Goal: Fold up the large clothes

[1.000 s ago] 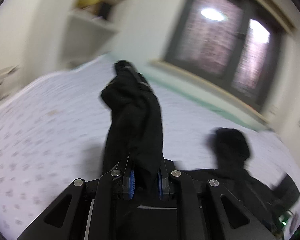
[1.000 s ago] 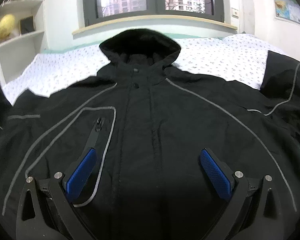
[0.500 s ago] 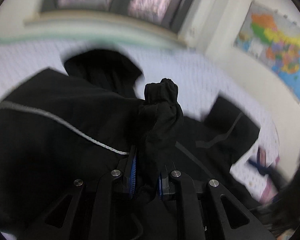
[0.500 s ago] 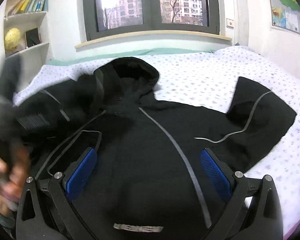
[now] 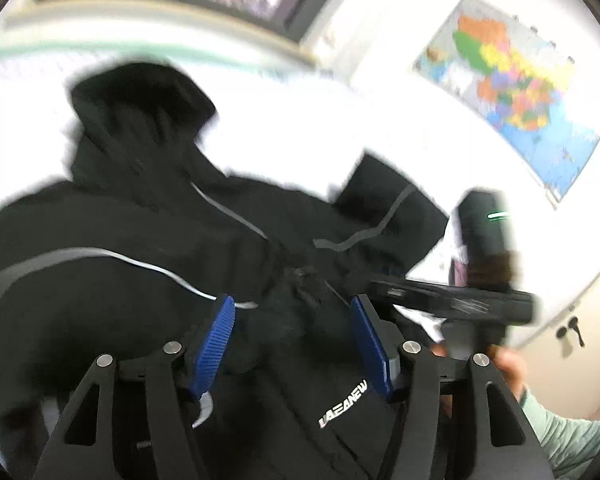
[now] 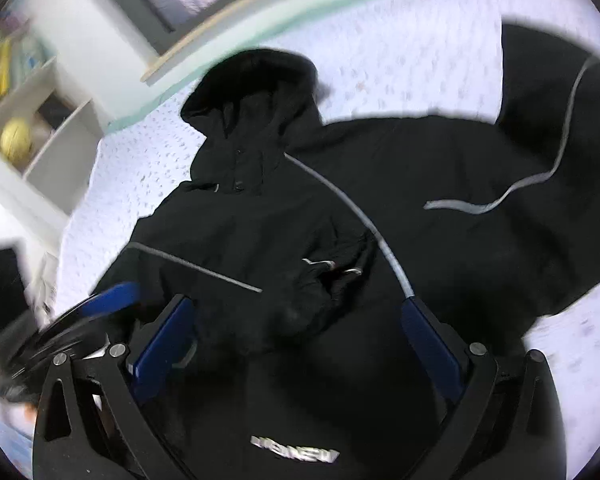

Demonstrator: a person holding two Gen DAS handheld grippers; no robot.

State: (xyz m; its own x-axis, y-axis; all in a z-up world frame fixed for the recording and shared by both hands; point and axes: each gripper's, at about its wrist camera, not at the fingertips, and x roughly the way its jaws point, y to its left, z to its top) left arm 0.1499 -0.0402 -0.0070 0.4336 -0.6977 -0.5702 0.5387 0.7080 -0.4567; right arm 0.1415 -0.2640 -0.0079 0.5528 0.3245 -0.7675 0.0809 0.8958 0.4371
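A black hooded jacket (image 6: pixel 380 200) with grey piping lies front up on a white patterned bed (image 6: pixel 400 60). Its left sleeve (image 6: pixel 300 292) is folded across the chest, the cuff lying between my fingers. Its other sleeve (image 6: pixel 560 120) stretches out to the right. My left gripper (image 5: pixel 292 332) is open, with the cuff (image 5: pixel 296 308) lying loose between its blue pads. My right gripper (image 6: pixel 300 332) is open just above the jacket's lower front. The right gripper also shows in the left wrist view (image 5: pixel 452 300), and the left gripper's blue pad in the right wrist view (image 6: pixel 108 300).
A window with a sill (image 6: pixel 220 36) runs along the bed's far side. A white shelf (image 6: pixel 40 128) with a yellow ball stands at the left. A coloured map (image 5: pixel 512 92) hangs on the right wall. The person's hand (image 5: pixel 508 364) holds the right gripper.
My left gripper carried the sleeve over the jacket's chest and opened, letting the cuff go. My right gripper tilted and swung left; it stays open.
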